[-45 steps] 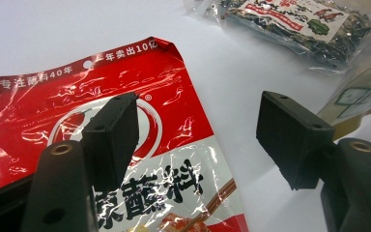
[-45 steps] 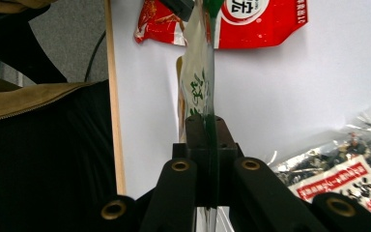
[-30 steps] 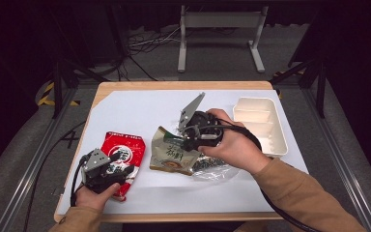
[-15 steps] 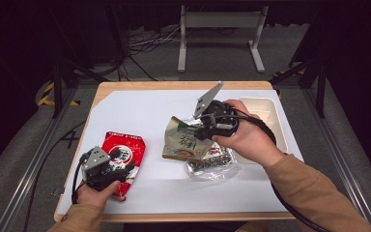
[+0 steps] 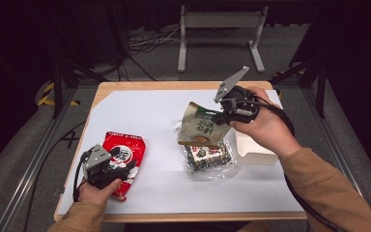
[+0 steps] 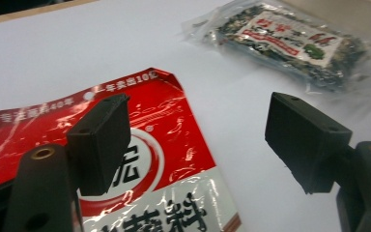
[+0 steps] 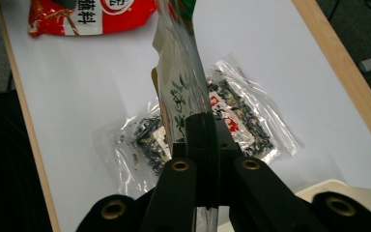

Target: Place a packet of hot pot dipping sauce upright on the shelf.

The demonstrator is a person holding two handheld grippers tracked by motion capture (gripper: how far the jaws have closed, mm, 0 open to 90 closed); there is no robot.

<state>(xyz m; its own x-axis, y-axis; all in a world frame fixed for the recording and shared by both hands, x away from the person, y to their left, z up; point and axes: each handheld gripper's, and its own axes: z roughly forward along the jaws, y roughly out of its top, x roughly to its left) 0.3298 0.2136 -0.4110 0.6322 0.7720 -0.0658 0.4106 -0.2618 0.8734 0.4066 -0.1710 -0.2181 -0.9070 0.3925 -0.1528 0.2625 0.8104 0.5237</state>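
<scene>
Red packet (image 5: 124, 155); green-tan pouch (image 5: 200, 129)

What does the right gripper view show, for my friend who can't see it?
The shut right gripper pinches a beige-green foil snack pouch, lifted above a clear plastic bag of dark seaweed on the white table. A red foil packet lies farther off.

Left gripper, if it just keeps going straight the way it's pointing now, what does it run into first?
Probably the red packet: the left gripper angles down over it with jaws open and nothing between them. The clear seaweed bag lies farther along that line. Depth is hard to judge, so the bare white tabletop beside the packet is possible.
</scene>
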